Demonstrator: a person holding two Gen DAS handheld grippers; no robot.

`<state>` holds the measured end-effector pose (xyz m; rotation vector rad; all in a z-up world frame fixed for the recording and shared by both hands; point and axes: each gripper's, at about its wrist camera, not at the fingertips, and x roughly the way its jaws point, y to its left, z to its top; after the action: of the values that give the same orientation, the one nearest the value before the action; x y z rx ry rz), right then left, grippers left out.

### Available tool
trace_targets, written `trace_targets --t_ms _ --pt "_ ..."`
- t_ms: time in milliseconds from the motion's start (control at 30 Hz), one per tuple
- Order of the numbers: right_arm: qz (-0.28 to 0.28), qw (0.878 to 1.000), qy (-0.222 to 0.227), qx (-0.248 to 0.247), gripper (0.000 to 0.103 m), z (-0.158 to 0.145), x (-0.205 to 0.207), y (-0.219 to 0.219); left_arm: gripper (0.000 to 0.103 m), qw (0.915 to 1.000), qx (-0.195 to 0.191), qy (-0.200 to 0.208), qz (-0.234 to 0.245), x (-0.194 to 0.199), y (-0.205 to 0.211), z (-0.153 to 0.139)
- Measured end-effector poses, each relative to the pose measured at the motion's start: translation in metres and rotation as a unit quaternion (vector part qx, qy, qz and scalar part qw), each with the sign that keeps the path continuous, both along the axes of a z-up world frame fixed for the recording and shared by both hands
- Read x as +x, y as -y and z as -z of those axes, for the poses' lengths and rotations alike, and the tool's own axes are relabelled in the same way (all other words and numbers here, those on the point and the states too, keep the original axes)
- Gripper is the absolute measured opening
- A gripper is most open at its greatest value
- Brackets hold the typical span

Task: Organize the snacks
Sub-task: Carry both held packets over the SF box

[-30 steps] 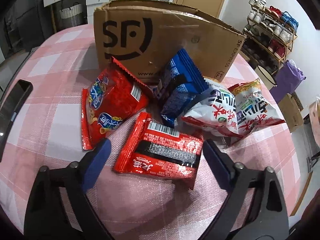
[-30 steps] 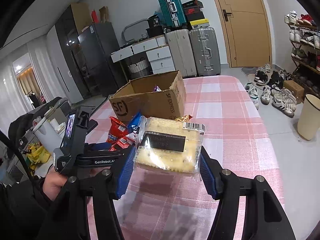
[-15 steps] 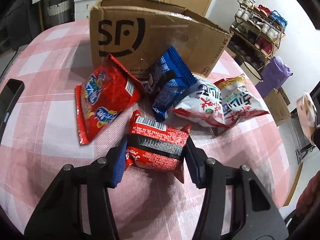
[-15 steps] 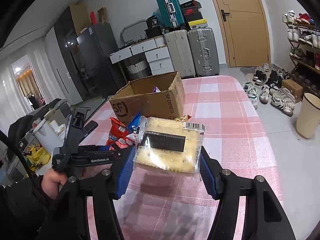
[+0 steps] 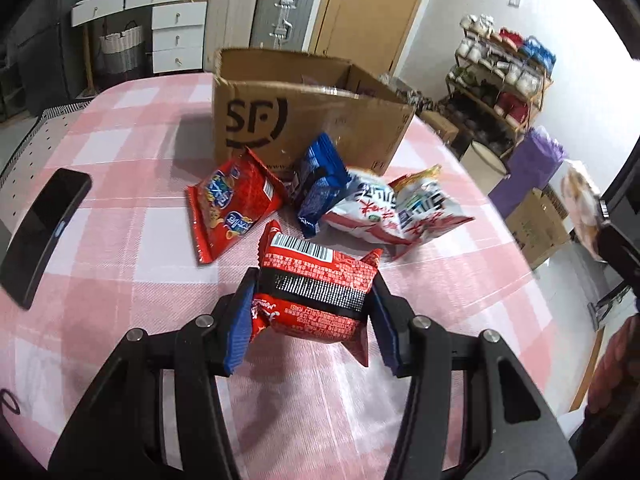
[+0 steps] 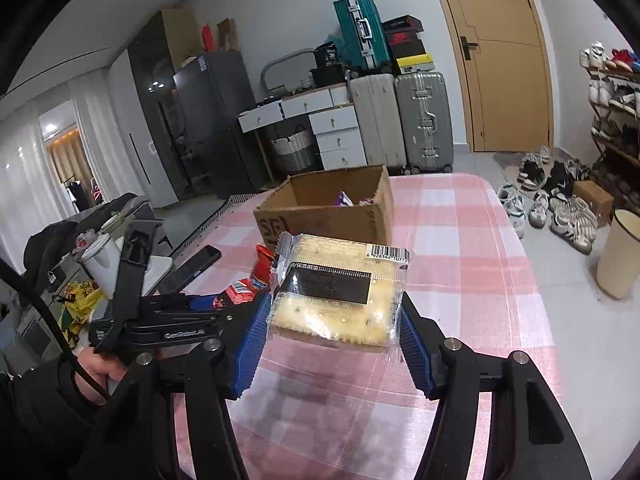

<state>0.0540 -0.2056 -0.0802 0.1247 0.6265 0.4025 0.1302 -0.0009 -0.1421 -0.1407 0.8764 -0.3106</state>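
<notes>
My left gripper [image 5: 314,320] is shut on a red snack pack [image 5: 316,292] with a black band and holds it above the pink checked table [image 5: 120,220]. On the table beyond lie a red chip bag [image 5: 230,204], a blue pack [image 5: 318,188] and two white bags [image 5: 396,208], all in front of the open SF cardboard box [image 5: 304,120]. My right gripper [image 6: 334,328] is shut on a clear-wrapped cracker pack [image 6: 340,292], held above the table. The box [image 6: 332,208] shows beyond it with snacks inside. The left gripper [image 6: 180,320] shows at its left.
A black phone [image 5: 44,232] lies at the table's left edge. Suitcases [image 6: 400,116], white drawers and a door stand behind the table. A shoe rack, shoes and a cream bin [image 6: 618,252] are on the floor to the right.
My left gripper closed on the red snack pack and lifted it off the table, pulling back from the box. My right gripper kept holding the cracker pack almost still.
</notes>
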Motion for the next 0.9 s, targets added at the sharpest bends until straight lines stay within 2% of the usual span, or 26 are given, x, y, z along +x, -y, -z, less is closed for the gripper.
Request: trace_targets --t_ms 267,533,733,900 --pt "-0.031 0.999 0.022 -0.002 0.062 -0.033 -0.007 -0.015 0.049 0.9994 -0.016 0.031 -0.003 -0.029 -0.017 -0.048" --pt "-0.074 0.996 0.053 0.015 0.062 -0.085 0.004 -0.035 0.050 0.9968 -0.006 0.079 -0.012 -0.040 -0.019 -0.109" --pt "-0.092 0.992 0.082 0.029 0.062 -0.132 0.030 -0.047 0.050 0.9930 0.017 0.116 -0.016 -0.028 -0.023 -0.164" --pt "-0.086 0.990 0.111 0.010 0.062 -0.162 0.063 -0.058 0.050 0.9902 0.015 0.137 -0.020 0.000 -0.033 -0.208"
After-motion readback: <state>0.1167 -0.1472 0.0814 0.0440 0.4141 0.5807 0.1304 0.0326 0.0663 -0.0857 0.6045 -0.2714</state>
